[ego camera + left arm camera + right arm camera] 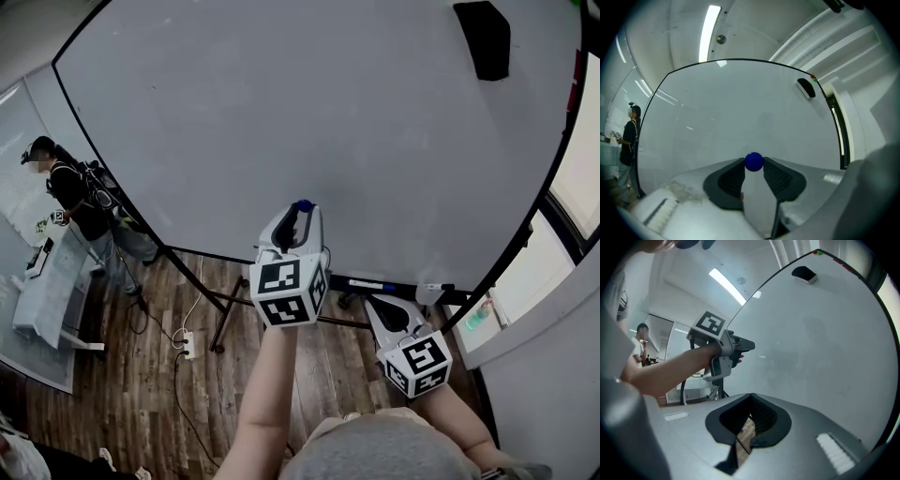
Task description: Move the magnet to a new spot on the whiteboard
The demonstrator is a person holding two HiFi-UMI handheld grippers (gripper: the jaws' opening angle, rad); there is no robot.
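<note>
Jaws on round, glossy blue magnet (pixel 753 161)

The small, round, blue magnet (pixel 753 161) sits pinched between the left gripper's (pixel 753 166) jaws, low before the upright whiteboard (pixel 740 108).
</note>
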